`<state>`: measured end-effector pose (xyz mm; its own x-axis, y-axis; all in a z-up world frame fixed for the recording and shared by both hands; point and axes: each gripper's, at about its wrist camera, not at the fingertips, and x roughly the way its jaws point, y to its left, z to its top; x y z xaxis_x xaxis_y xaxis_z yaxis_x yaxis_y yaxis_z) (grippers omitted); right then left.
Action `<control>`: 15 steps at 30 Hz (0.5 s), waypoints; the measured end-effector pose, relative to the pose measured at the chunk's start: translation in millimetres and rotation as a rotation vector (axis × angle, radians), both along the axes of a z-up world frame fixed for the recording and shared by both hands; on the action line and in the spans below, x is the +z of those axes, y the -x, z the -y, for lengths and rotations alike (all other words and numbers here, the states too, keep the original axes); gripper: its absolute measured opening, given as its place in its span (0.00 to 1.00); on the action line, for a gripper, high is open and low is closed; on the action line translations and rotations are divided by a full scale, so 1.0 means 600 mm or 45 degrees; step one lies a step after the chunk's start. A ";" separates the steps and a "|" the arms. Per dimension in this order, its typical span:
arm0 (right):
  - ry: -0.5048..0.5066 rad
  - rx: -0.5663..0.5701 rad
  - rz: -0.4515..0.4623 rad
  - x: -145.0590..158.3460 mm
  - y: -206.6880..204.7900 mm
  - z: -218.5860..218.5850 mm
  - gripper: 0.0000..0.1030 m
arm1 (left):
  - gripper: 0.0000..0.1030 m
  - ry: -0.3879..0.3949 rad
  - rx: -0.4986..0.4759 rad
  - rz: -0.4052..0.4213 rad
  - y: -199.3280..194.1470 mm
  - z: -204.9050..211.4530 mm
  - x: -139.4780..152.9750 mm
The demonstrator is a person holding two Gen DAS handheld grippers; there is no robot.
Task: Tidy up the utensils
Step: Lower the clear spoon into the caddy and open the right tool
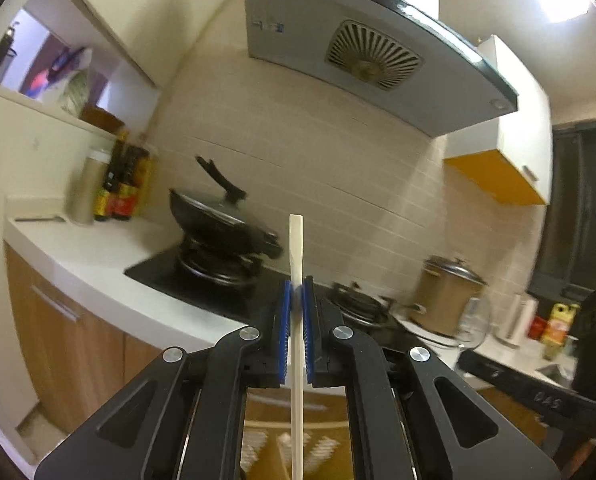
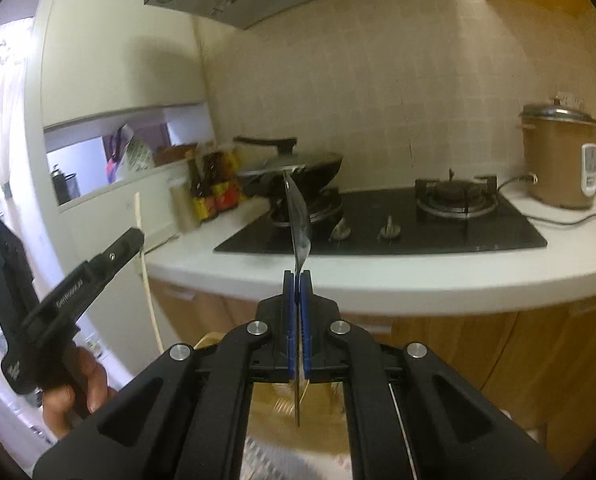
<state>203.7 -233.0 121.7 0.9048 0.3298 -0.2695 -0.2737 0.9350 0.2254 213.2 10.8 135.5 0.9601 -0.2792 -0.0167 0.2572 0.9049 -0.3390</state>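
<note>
My left gripper [image 1: 296,286] is shut on a flat white utensil handle [image 1: 296,248] that stands upright between the blue pads and runs down past the jaws. My right gripper [image 2: 298,276] is shut on a metal spoon [image 2: 298,216]; its bowl points up and its thin handle hangs down behind the jaws. The left gripper [image 2: 136,236] also shows in the right wrist view at the left, held by a hand, with the white utensil [image 2: 146,280] through it. Both grippers are raised in front of the counter. A pale tray [image 1: 294,446] with utensils lies blurred below.
A white counter [image 2: 377,276] carries a black gas hob [image 2: 377,232], a lidded black wok [image 2: 298,168], sauce bottles [image 2: 214,188] and a brown rice cooker [image 2: 557,160]. A range hood [image 1: 357,52] hangs above. Wooden cabinet doors [image 2: 477,348] are under the counter.
</note>
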 end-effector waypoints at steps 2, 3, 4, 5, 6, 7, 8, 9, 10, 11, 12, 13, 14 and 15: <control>0.018 -0.022 0.014 -0.009 -0.015 -0.001 0.01 | 0.04 0.003 0.046 0.002 -0.015 -0.001 -0.012; 0.021 -0.024 0.013 -0.017 -0.024 0.000 0.01 | 0.04 0.007 0.063 -0.005 -0.024 -0.003 -0.020; 0.022 -0.021 0.005 -0.025 -0.034 -0.001 0.01 | 0.04 0.010 0.075 -0.011 -0.031 -0.003 -0.027; 0.023 -0.021 -0.003 -0.031 -0.041 -0.001 0.01 | 0.04 0.014 0.082 -0.012 -0.035 -0.004 -0.033; 0.023 -0.024 -0.012 -0.041 -0.048 0.000 0.01 | 0.04 0.005 0.100 -0.022 -0.042 -0.004 -0.042; 0.017 -0.021 -0.024 -0.050 -0.055 0.001 0.01 | 0.04 -0.002 0.110 -0.031 -0.047 -0.003 -0.049; 0.015 -0.022 -0.033 -0.056 -0.059 0.002 0.01 | 0.04 -0.004 0.116 -0.038 -0.053 -0.005 -0.055; 0.009 -0.026 -0.043 -0.065 -0.064 0.004 0.01 | 0.04 0.002 0.116 -0.051 -0.058 -0.007 -0.061; 0.004 -0.023 -0.054 -0.072 -0.067 0.005 0.01 | 0.04 0.011 0.115 -0.063 -0.062 -0.010 -0.066; 0.004 -0.023 -0.062 -0.077 -0.068 0.004 0.01 | 0.04 0.030 0.107 -0.075 -0.067 -0.015 -0.069; 0.005 -0.022 -0.067 -0.080 -0.069 0.004 0.01 | 0.04 0.046 0.091 -0.082 -0.070 -0.019 -0.070; 0.007 -0.018 -0.065 -0.083 -0.067 0.004 0.01 | 0.03 0.063 0.069 -0.088 -0.073 -0.025 -0.068; 0.011 -0.016 -0.060 -0.083 -0.065 0.003 0.01 | 0.03 0.074 0.055 -0.089 -0.073 -0.029 -0.067; 0.016 -0.014 -0.054 -0.082 -0.064 0.002 0.01 | 0.03 0.092 0.031 -0.086 -0.072 -0.035 -0.062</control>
<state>241.9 -234.2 72.2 0.8959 0.3165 -0.3118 -0.2541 0.9407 0.2250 256.3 31.6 98.1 0.9639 -0.2588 -0.0626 0.2099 0.8833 -0.4192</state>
